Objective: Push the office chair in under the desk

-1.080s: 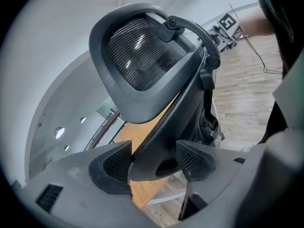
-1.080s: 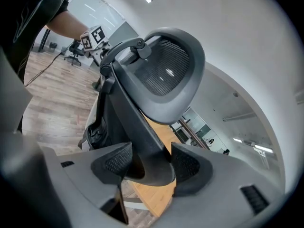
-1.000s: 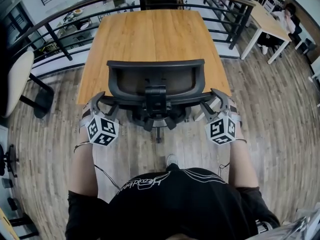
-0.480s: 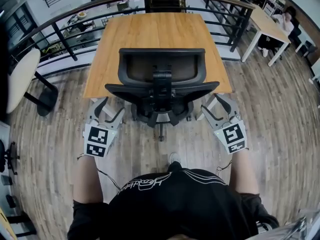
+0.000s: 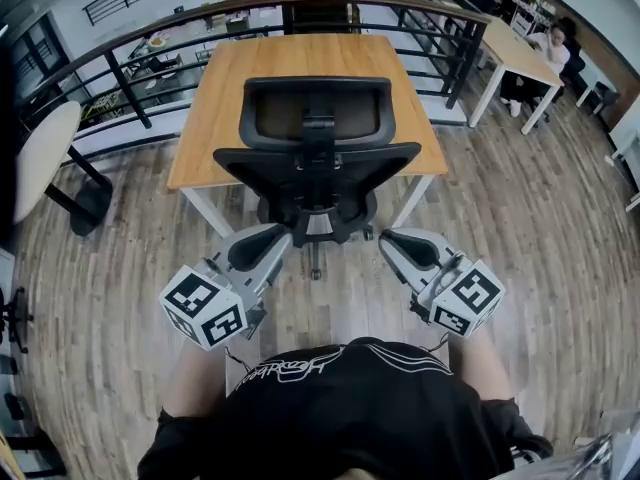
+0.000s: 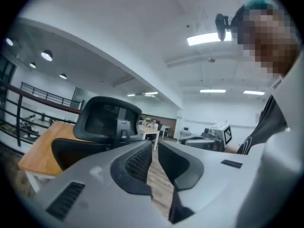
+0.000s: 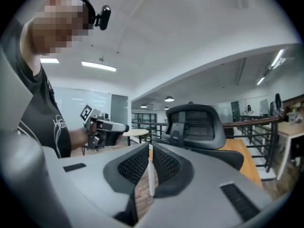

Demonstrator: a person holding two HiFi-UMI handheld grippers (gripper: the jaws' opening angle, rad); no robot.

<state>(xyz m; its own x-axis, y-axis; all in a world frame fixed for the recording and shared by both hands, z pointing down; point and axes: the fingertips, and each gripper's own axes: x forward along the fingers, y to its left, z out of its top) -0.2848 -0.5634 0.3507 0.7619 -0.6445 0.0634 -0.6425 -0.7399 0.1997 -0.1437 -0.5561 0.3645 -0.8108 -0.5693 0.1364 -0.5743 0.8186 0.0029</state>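
- My left gripper (image 5: 276,238) touches nothing. Its jaws are closing, with only a narrow wedge of gap between the ribbed pads, and through that gap I see bare floor.
- My right gripper (image 5: 392,240) is empty too. Its jaws are closing and are almost together, with only a thin slit between them.
- Both grippers hang over the wood floor (image 5: 560,228) just short of the office chair (image 5: 315,158), one on each side of its base. Neither is in contact with the chair.
- The chair stands at the near edge of the desk (image 5: 225,98), centred between the two white front legs. From above, its backrest overlaps the wooden top.
- Nothing lies between my grippers and the chair.
- A dark railing (image 5: 130,43) runs along past the desk's far edge.
- A pale round table (image 5: 40,158) stands well to the left.
- A second wooden table (image 5: 515,53) stands at the far right, with a person (image 5: 550,43) seated at it.
- I count one office chair, one desk, two other tables, two grippers with one marker cube each, and one seated person.
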